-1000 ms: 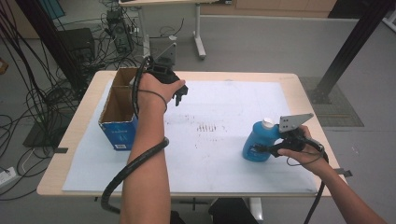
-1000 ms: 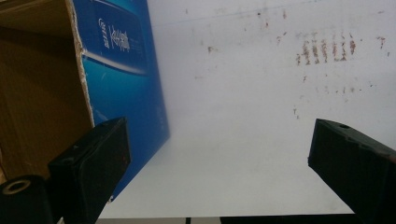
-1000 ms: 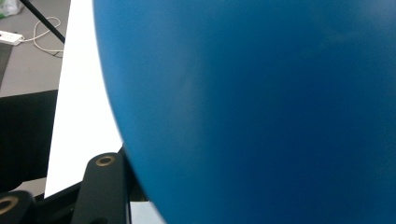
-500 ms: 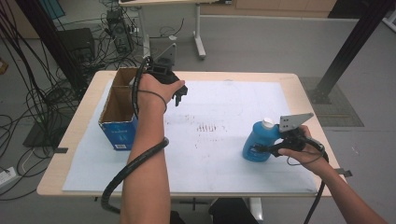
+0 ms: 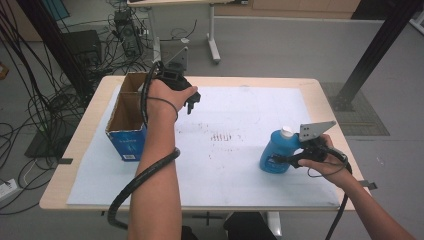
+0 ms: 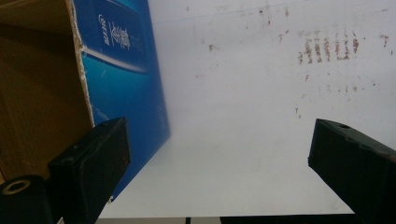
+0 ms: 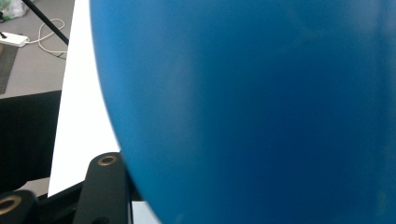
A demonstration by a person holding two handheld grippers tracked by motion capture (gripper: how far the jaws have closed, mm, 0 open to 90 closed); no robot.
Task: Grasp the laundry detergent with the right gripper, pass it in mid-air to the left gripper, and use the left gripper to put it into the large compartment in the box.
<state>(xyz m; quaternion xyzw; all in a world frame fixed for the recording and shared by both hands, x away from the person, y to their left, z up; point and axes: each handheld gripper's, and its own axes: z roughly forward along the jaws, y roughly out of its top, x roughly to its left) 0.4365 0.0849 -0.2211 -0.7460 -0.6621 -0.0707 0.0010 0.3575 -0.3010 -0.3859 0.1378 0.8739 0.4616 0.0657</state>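
A blue plastic bottle (image 5: 274,154) with a white cap (image 5: 286,132) stands upright at the right of the white mat. My right gripper (image 5: 283,159) is shut on its lower body from the right side. In the right gripper view the bottle's blue wall (image 7: 257,102) sits right against the camera, with one black jaw at the lower left. My left gripper (image 5: 192,103) hovers over the far left of the mat, just right of an open cardboard box (image 5: 126,143). Its jaws (image 6: 219,158) stand wide open with nothing between them, and the box's blue side (image 6: 122,70) is close on the left.
The white mat (image 5: 225,180) covers most of the wooden table (image 5: 75,165) and has rust-brown marks (image 5: 225,136) at its middle. The box stands along the left edge. Cables and equipment lie on the floor behind and to the left. A dark post (image 5: 372,55) rises at right.
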